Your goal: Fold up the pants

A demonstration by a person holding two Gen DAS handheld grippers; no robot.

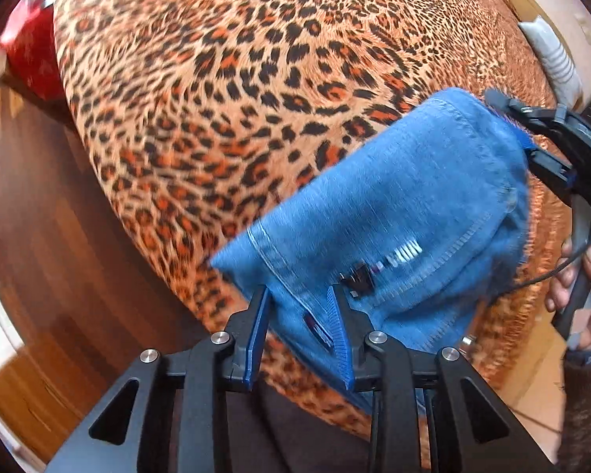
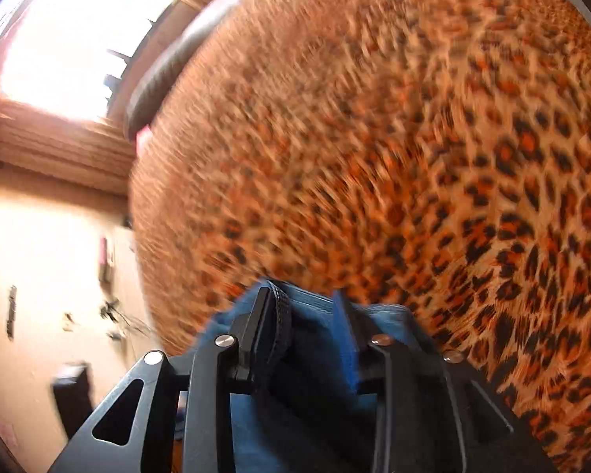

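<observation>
Pants [image 1: 394, 213] — denim, partly folded — hang over the leopard-print bed [image 1: 216, 79], long axis running between both tools. Left gripper [image 1: 299, 315] pinches the near edge; right gripper [image 1: 528, 134] clamps the far corner — equally engaged.

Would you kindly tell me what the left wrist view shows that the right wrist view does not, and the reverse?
Only the left wrist view shows the blue jeans spread out as a folded bundle with stitching and a small label, the right claw at their far edge, the person's hand, a red bag and the wooden floor.

Only the right wrist view shows a bright window and a pale wall with dark marks.

Both show the leopard-print cover and denim between a claw's fingers.
</observation>
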